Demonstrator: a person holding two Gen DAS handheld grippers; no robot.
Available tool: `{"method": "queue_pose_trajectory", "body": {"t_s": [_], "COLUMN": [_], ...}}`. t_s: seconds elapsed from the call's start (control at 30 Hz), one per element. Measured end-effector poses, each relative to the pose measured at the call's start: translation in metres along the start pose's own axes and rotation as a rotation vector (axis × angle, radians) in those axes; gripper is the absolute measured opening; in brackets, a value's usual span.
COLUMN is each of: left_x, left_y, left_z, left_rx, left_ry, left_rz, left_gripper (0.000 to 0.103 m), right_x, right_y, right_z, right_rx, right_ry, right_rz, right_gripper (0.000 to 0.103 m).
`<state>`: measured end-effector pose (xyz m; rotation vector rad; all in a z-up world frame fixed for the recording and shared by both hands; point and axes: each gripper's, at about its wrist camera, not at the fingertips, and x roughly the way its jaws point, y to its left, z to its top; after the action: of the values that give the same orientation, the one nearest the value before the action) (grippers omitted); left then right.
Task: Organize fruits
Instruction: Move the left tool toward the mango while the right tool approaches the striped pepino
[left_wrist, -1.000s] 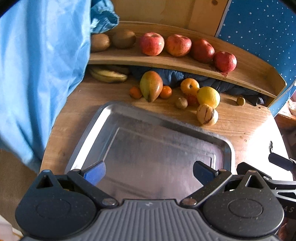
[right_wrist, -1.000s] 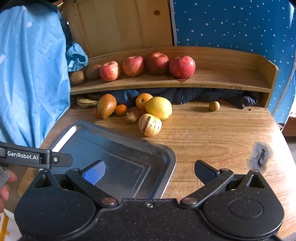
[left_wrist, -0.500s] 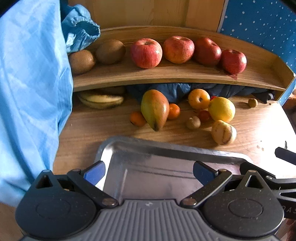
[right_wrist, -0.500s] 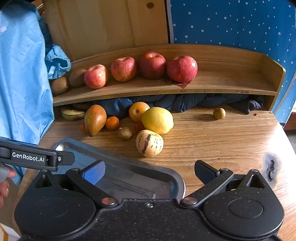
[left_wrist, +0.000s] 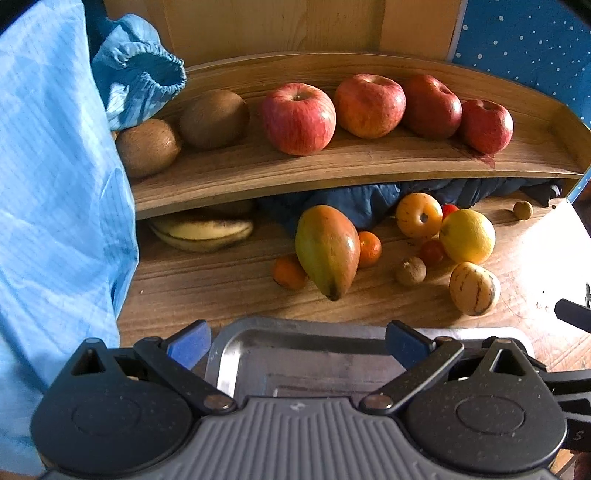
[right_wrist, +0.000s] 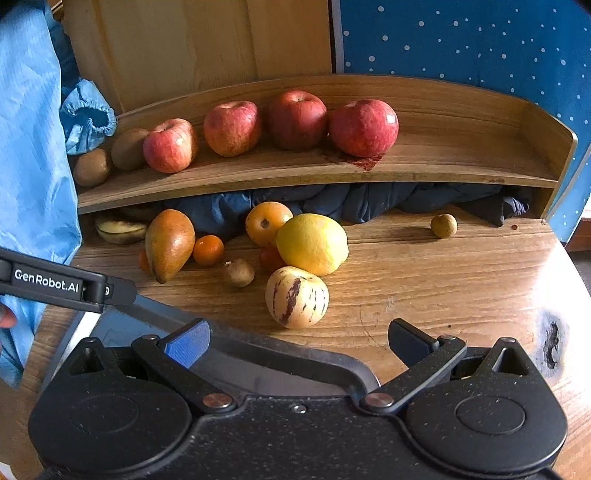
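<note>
Claws both spread and empty, left claw and right claw now nearer the loose fruit than a second ago, so I guess the melon on the counter by the tray goes first.

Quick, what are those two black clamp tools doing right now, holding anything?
Left tool: open, holding nothing.
Right tool: open, holding nothing.
</note>
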<state>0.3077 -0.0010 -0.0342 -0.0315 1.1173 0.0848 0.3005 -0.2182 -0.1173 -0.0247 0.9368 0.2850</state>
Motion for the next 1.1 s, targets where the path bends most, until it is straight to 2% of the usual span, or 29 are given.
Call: {"method": "queue_pose_trajectory", "body": {"t_s": [0.33, 0.5, 0.83, 1.1], "left_x": [0.016, 0.029, 0.048, 0.056], "left_y": [-0.002, 0.004, 0.003, 0.005], "left_z": [0.009, 0.017, 0.033, 0.043], "left_rx": [0.004, -0.049, -0.014, -0.007], "left_ry": [0.012, 0.043, 0.014, -0.012], "left_rz": [-0.083, -0.156, -0.096, -0.094], "left_gripper": [0.103, 0.103, 0.103, 0.097], "right_x": [0.018, 0.029, 0.051, 0.063], "right_y": [0.004, 0.004, 0.009, 0.004], "right_z": [0.009, 0.011, 0.02, 0.022], "right_rx": [-0.007, -0.01, -0.002, 0.058], "right_ry": [0.008, 0.017, 0.051, 0.079], "right_rz": [-0.024, -0.029, -0.018, 0.002], "right_gripper": [0.103, 0.102, 0.1, 0.087]}}
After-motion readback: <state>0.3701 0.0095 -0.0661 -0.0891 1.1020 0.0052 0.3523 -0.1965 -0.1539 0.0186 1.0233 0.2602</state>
